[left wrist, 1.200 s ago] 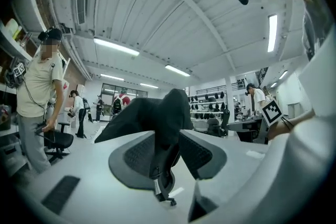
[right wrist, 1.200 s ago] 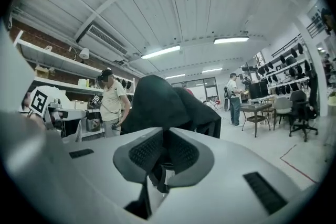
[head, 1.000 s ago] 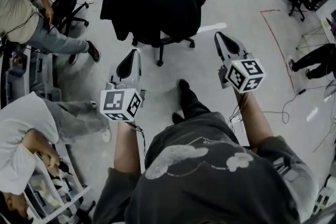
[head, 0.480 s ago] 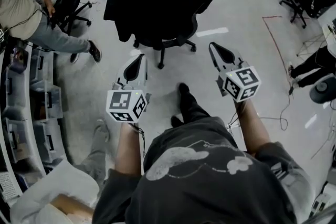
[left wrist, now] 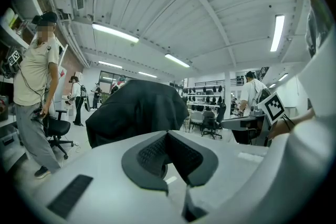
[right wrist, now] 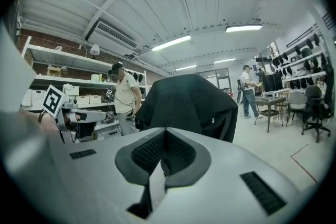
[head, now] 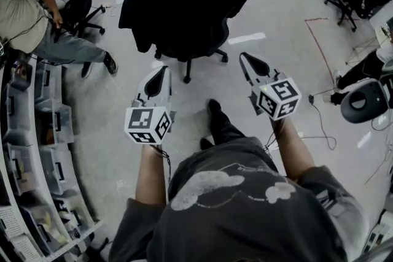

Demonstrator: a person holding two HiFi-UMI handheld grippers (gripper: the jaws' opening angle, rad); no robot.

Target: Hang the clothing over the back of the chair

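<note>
I hold both grippers in front of me, above the floor (head: 276, 15), pointing twd the chair (head: 186, 64). The left gripper (head: 161, 69) is clenched: in the left gripper view its two dark pads meet, w/ nothing btw them. The right gripper (head: 244, 57) is clenched too, pads together, also empty. Neither one touches the chair or the clothing.

The clothing (head: 184, 0), a black garment, lies draped over the back of the chair and covers most of the backrest. It hangs down on both sides and hides much of the seat in the head view. Under it only the chair's star base w/ wheels shows clearly. In both gripper views the garment is straight ahead, beyond the jaws and well apart from them.

My shoe (head: 215, 108) stands on the floor btw the two grippers, near the chair base. At left a person in a beige shirt (head: 24, 9) is beside another black office chair (head: 80, 9). Shelves w/ boxes (head: 31, 144) run along the left edge.
</note>
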